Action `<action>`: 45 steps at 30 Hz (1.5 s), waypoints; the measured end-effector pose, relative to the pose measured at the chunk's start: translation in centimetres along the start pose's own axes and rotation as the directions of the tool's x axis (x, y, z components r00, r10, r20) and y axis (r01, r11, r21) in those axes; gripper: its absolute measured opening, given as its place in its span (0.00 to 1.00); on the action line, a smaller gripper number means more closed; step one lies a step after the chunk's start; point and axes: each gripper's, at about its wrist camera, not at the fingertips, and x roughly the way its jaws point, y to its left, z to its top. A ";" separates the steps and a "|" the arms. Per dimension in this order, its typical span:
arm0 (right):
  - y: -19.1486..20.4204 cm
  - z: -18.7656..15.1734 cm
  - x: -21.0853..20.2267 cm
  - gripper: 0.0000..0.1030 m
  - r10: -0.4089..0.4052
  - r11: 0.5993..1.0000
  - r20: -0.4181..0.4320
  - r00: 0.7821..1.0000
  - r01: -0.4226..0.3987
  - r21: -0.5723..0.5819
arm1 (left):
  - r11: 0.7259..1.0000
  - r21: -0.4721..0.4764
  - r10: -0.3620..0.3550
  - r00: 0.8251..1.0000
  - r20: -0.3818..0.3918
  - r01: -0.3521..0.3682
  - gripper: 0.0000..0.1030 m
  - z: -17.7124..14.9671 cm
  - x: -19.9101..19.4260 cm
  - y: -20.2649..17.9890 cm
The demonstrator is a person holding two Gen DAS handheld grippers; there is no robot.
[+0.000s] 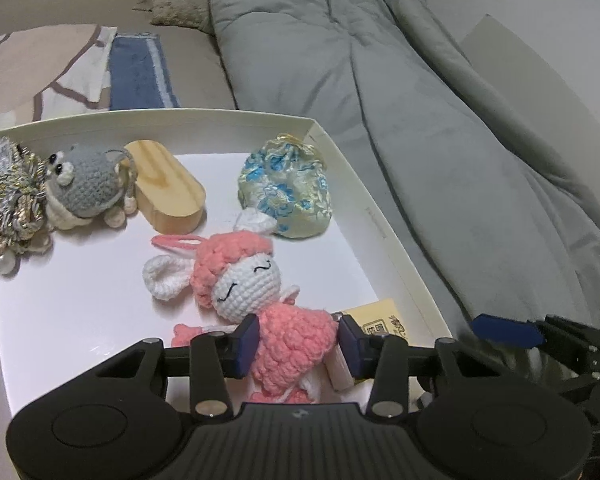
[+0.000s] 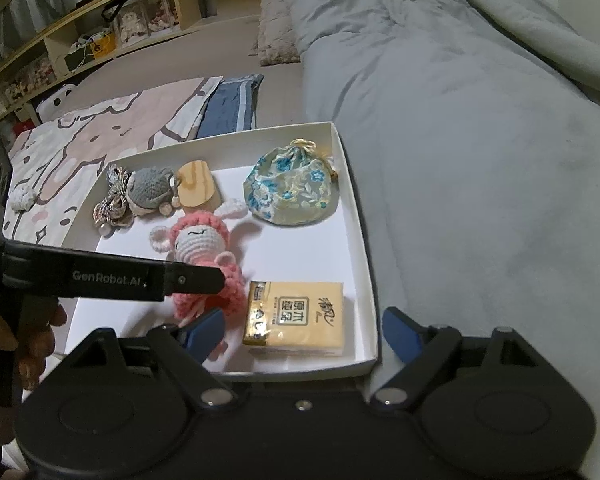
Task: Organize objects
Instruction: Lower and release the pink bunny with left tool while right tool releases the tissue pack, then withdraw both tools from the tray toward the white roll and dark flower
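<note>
Your left gripper (image 1: pixel 298 340) pinches the pink crochet bunny's (image 1: pixel 260 292) body; its head lies at eleven o'clock.

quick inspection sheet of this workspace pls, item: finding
surface: white tray on a bed
job's things: pink doll, grey doll, wood block, floral pouch, tassel, tissue pack, all in the tray
clutter: blue cloth and patterned cloth beyond the tray
grippers: left gripper shut on the pink doll; right gripper open above the tissue pack
cables: nothing seen
surroundings: grey duvet, shelf
</note>
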 end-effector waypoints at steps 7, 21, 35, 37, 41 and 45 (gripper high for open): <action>0.2 -0.1 -0.9 0.84 0.000 1.000 0.019 1.000 0.000 0.025 | 1.000 0.009 0.029 0.999 0.018 -0.030 0.63 0.6 -2.3 -0.1; 1.8 0.0 -5.4 0.87 -0.007 0.995 0.106 0.994 -0.004 0.101 | 0.987 0.111 0.111 0.991 0.079 -0.119 0.91 0.1 -9.1 -1.1; 4.2 -1.3 -9.3 0.99 -0.043 0.993 0.161 0.986 0.025 0.114 | 0.973 0.159 0.147 0.981 0.126 -0.166 1.00 -2.0 -14.2 -0.1; 4.5 -1.5 -9.5 1.00 -0.048 0.993 0.165 0.985 0.029 0.116 | 0.971 0.165 0.150 0.980 0.133 -0.171 1.00 -2.3 -14.8 0.1; 5.3 -2.1 -10.0 1.00 -0.059 0.993 0.172 0.983 0.039 0.113 | 0.970 0.168 0.153 0.977 0.151 -0.178 1.00 -2.9 -15.8 0.8; 5.8 -2.5 -10.2 1.00 -0.063 0.991 0.179 0.982 0.040 0.130 | 0.967 0.176 0.154 0.975 0.163 -0.182 1.00 -3.4 -16.7 1.3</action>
